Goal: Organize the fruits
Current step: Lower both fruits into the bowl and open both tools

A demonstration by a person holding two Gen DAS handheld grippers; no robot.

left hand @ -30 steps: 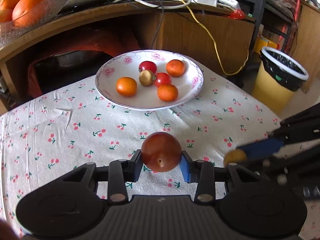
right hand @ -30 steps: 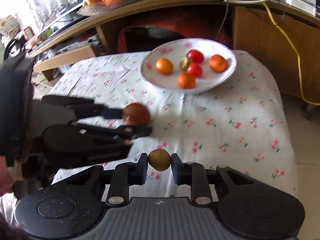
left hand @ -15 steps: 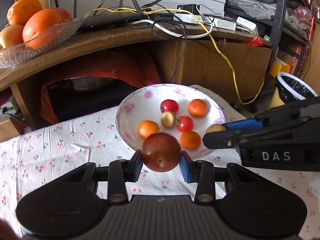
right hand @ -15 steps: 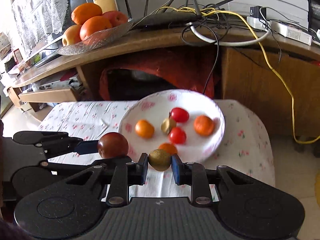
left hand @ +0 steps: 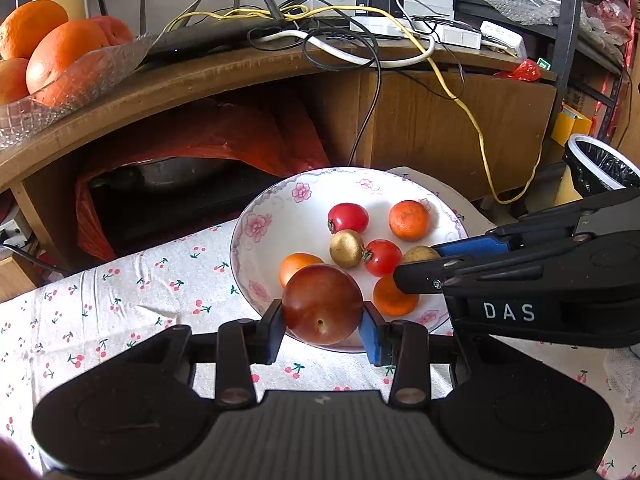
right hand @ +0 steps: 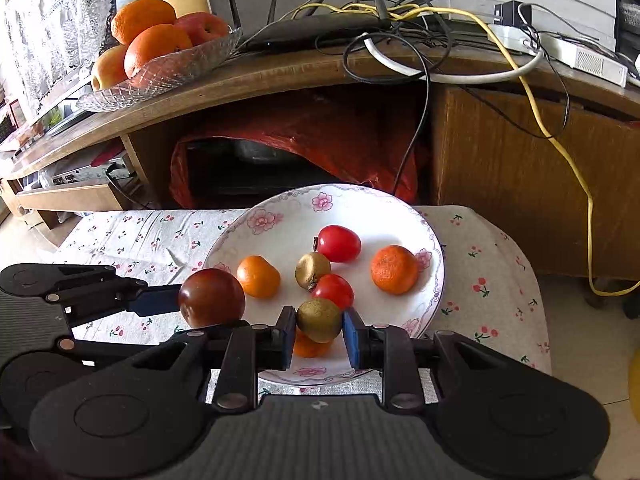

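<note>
A white flowered plate point(left hand: 260, 236) point(right hand: 400, 216) sits on the cherry-print tablecloth point(left hand: 140, 292). It holds several small fruits: oranges, red tomatoes and a golden-brown one point(left hand: 346, 248). My left gripper point(left hand: 323, 326) is shut on a dark red round fruit point(left hand: 322, 308) over the plate's near rim; the fruit also shows in the right wrist view point(right hand: 211, 298). My right gripper point(right hand: 319, 338) is shut on a small golden-brown fruit point(right hand: 319, 319) above the plate's near side, and its tip shows in the left wrist view point(left hand: 420, 256).
A wooden shelf point(left hand: 240, 76) behind the table carries a glass bowl of oranges and apples point(right hand: 160, 60), a router and tangled cables point(right hand: 400, 32). A red bag point(left hand: 200, 140) lies under the shelf. A yellow bin with a black liner point(left hand: 600, 172) stands at the right.
Both grippers have moved forward toward the plate with their fruits and now hang over its near side. The plate looks larger and closer.
</note>
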